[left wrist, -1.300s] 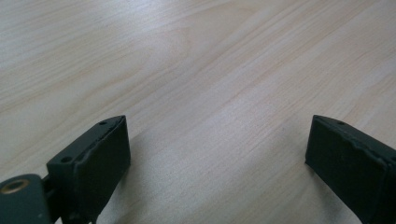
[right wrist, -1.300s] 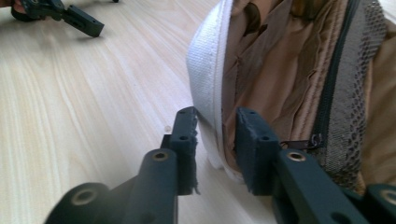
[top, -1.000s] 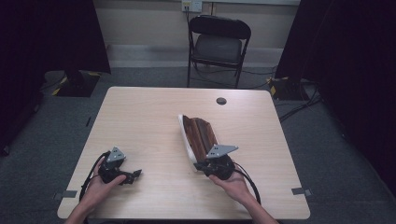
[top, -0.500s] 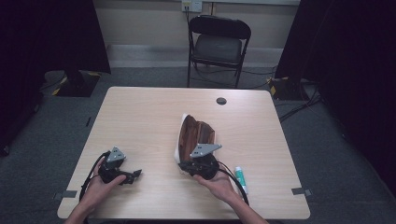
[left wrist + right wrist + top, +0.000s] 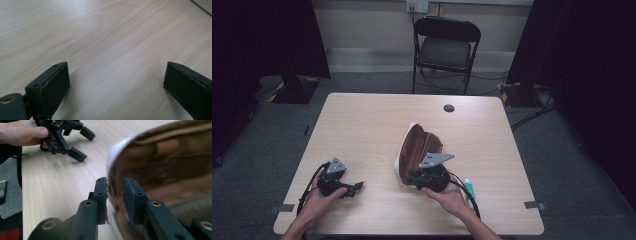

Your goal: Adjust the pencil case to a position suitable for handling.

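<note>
Right gripper (image 5: 115, 185), jaws just eased apart and straddling the white rim of the brown pouch (image 5: 418, 150) at table centre, risks losing the rim if pulled toward 6 o'clock now; left gripper (image 5: 356, 186) rests open at 7 o'clock.

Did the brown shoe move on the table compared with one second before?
Yes. The brown shoe has shifted a little toward the table's left edge and the person, while the right gripper, its jaws just opening, sits at its near end.

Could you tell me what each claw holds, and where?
The left claw is open and empty. The right claw straddles the rim of the brown pouch; its jaws have just been opening, so the grip looks released.
</note>
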Action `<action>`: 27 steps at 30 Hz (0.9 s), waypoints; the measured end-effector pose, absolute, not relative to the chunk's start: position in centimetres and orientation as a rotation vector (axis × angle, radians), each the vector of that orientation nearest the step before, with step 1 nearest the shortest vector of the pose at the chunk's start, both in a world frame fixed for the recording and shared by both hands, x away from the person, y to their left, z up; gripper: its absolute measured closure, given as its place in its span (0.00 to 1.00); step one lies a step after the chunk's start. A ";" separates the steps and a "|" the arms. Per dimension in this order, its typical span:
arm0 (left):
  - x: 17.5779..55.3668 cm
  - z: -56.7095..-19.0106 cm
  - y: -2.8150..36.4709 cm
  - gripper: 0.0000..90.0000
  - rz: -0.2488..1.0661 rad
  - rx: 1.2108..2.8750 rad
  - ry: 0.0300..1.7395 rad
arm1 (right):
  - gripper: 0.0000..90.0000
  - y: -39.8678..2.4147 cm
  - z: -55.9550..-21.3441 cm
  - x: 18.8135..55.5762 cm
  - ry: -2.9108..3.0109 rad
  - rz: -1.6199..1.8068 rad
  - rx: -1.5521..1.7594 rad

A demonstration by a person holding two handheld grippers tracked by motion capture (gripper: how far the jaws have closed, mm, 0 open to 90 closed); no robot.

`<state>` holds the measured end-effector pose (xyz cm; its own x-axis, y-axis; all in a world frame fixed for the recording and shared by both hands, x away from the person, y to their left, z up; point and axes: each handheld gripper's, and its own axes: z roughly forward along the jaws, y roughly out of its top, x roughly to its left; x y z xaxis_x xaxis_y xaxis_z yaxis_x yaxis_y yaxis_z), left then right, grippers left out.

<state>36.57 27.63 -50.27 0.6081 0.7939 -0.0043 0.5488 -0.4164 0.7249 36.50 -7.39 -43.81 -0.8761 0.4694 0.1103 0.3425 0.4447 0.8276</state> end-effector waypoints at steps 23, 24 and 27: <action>35.7 -48.5 27.0 0.20 0.462 2.080 1.057 | 0.60 -21.6 -44.8 36.2 2.283 1.222 1.095; 35.6 -48.1 26.7 0.20 0.461 2.072 1.038 | 0.59 -22.0 -45.0 36.2 2.275 1.209 1.107; 35.2 -47.2 25.9 0.23 0.416 2.036 1.028 | 0.57 -23.5 -45.5 36.0 2.247 1.155 1.149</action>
<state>35.22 25.88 -47.16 0.6155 0.7858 -0.0605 0.5228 -0.3495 0.7775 36.03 -23.52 -45.48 -0.6022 0.7972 0.0431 0.4989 0.3336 0.7999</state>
